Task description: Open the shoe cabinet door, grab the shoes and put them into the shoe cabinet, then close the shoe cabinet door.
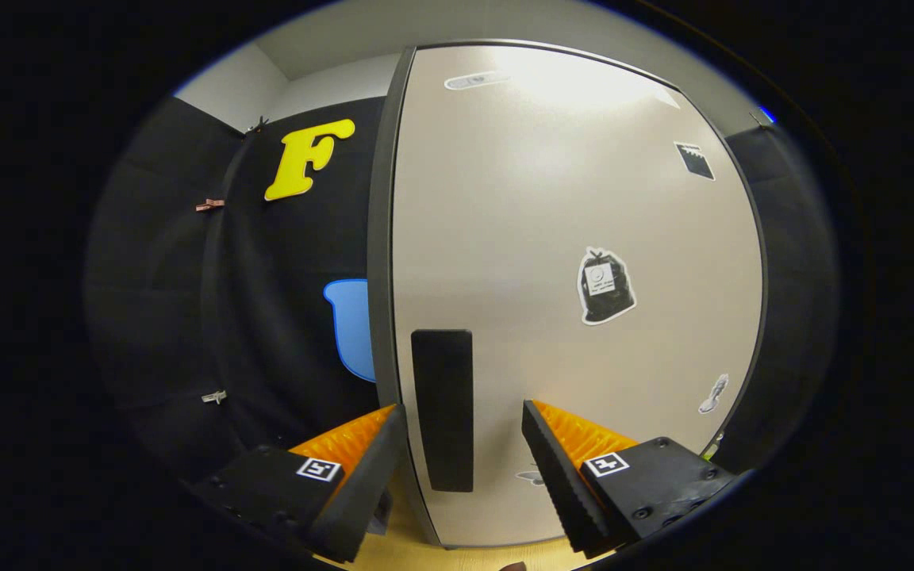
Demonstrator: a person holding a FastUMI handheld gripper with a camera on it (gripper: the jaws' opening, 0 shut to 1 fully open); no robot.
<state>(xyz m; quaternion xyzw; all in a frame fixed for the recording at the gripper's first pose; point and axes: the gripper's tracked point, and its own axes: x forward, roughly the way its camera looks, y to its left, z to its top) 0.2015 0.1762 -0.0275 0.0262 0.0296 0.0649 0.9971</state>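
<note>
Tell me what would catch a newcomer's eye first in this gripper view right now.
The pale shoe cabinet door, shut, looms just beyond the fingers. Its dark upright handle stands near the door's left edge, framed in the gap of the open gripper, apparently not yet touched. Stickers dot the door, the boldest a black bag-shaped sticker up and to the right of the handle.

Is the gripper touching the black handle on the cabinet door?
Apart. In the gripper view, the open gripper straddles the handle, with pale cabinet door visible between the handle and each finger.
</note>
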